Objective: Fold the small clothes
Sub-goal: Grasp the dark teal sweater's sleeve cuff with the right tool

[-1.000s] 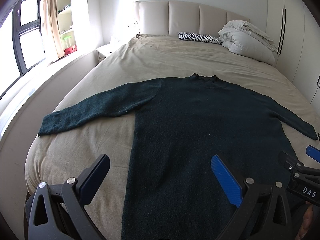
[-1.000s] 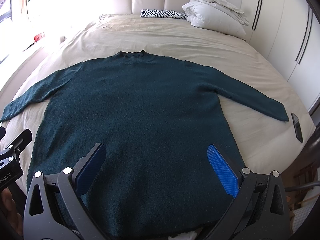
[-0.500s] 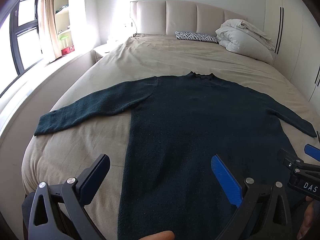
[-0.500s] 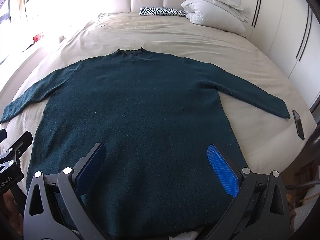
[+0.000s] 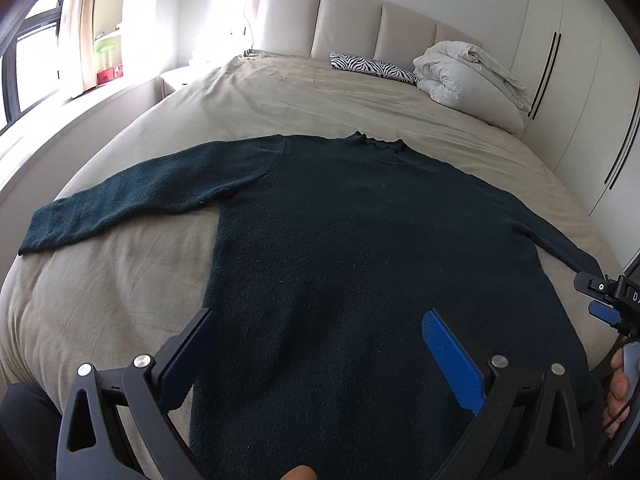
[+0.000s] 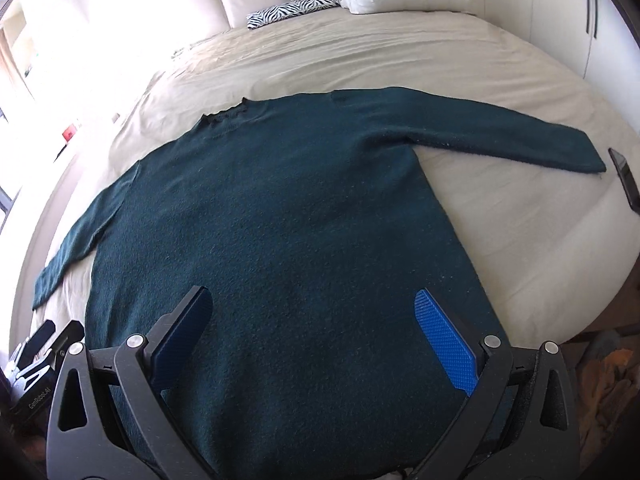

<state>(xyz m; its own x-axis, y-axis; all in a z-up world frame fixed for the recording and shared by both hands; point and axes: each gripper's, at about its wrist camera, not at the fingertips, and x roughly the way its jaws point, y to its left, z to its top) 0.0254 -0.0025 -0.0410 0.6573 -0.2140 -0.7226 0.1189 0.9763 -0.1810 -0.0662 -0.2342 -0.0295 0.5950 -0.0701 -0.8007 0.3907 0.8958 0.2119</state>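
A dark green long-sleeved sweater (image 5: pixel 360 248) (image 6: pixel 280 216) lies flat on the beige bed (image 5: pixel 100 300), both sleeves spread outward and the collar toward the headboard. My left gripper (image 5: pixel 320 340) hovers open above the sweater's lower body near its left side edge, nothing between its blue pads. My right gripper (image 6: pixel 316 328) stands open over the lower middle of the sweater, also empty. The right gripper's body shows at the right edge of the left wrist view, with a person's fingers (image 5: pixel 618 392) on it. The sweater's hem is hidden behind the gripper frames.
A zebra-print pillow (image 5: pixel 372 66) and a bundled white duvet (image 5: pixel 468 76) sit by the padded headboard. A dark phone (image 6: pixel 626 178) lies near the bed's right edge, beyond the right cuff. White wardrobes (image 5: pixel 580 100) stand on the right; a window and curtain are on the left.
Both views have swung: the left camera turned left and pulled back a little, the right camera rolled and turned right toward the right sleeve. The sweater has not moved; both grippers stay open.
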